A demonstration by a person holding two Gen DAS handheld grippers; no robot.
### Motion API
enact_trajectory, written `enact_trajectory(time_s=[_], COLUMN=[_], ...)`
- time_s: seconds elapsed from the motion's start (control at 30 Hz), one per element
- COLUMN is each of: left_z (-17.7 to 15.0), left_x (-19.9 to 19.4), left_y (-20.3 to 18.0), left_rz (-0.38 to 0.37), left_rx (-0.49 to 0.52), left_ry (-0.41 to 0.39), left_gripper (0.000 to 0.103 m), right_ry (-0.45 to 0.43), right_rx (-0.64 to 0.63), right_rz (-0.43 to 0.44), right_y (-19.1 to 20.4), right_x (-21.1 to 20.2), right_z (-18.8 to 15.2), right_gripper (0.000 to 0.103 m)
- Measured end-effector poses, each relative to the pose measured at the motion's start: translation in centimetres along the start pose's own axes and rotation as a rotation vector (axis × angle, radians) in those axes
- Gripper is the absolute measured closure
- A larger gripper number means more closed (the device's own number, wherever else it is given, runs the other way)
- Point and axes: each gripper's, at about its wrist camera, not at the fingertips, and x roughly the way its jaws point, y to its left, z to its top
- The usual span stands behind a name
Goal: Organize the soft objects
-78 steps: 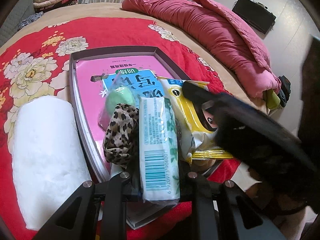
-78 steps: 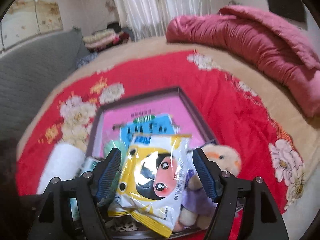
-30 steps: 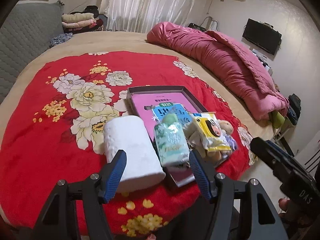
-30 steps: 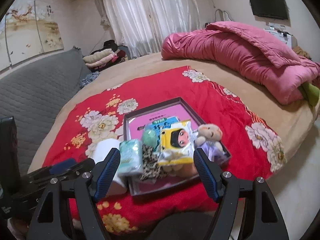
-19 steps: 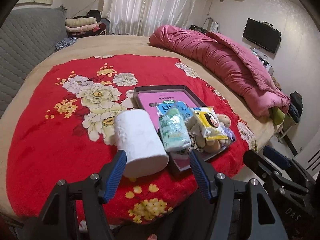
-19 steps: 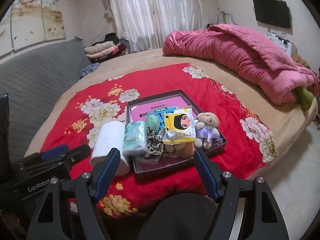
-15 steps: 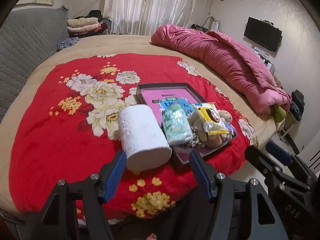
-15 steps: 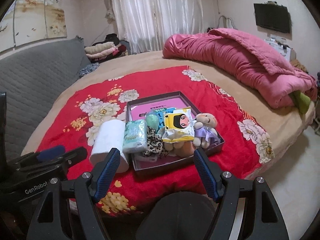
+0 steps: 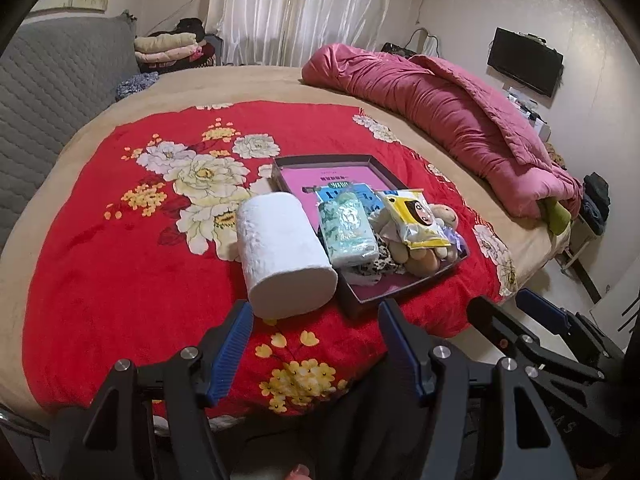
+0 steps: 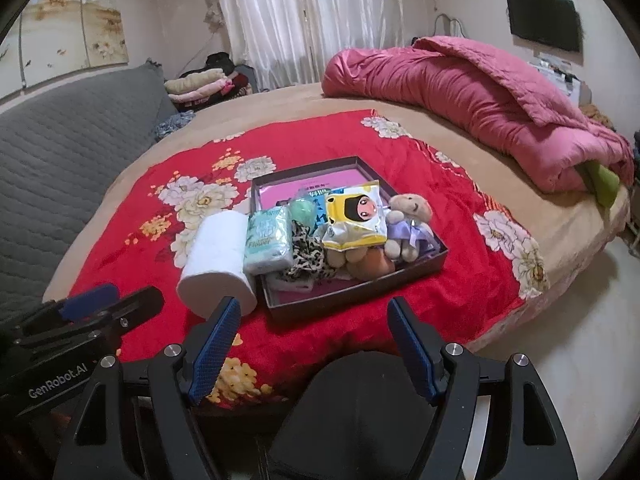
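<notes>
A dark shallow box (image 9: pixel 362 304) (image 10: pixel 436 262) with a pink bottom lies on the red flowered blanket. In it sit a green tissue pack (image 9: pixel 347 226) (image 10: pixel 267 240), a yellow cartoon-face packet (image 9: pixel 416 216) (image 10: pixel 356 216), a plush bear (image 10: pixel 408 218), a leopard-print cloth (image 10: pixel 306 254) and a green round item (image 10: pixel 302 208). A white paper roll (image 9: pixel 280 244) (image 10: pixel 218 254) lies against the box's left side. My left gripper (image 9: pixel 316 316) and my right gripper (image 10: pixel 314 312) both stand open and empty, back from the bed's near edge.
A rumpled pink quilt (image 9: pixel 448 112) (image 10: pixel 480 92) lies along the far right of the round bed. A grey padded headboard (image 10: pixel 60 152) curves on the left, with folded clothes (image 9: pixel 168 50) behind. A wall TV (image 10: pixel 544 26) hangs at right; pale floor (image 10: pixel 560 320) lies beyond the bed.
Both grippers have drawn back from the box, so the bed looks smaller and farther. Each stays open. The items in the box and the paper roll have not moved.
</notes>
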Motion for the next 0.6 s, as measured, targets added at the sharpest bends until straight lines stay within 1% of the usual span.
enact_trajectory(time_s=[0.27,0.6], left_z=[-0.5,-1.3], left_x=[0.7,1.4], left_y=[0.0,-0.2], left_rz=[0.017,0.038], left_rx=[-0.007,0.022], left_ry=[0.027,0.036], left_gripper=[0.038,0.038], right_ry=[0.004,0.022], right_rx=[0.004,0.007], right_rz=[0.007,-0.006], right_y=[-0.3,-0.2], right_x=[-0.2,0.4], right_z=[-0.3,-0.7], right_gripper=[0.026,0.026])
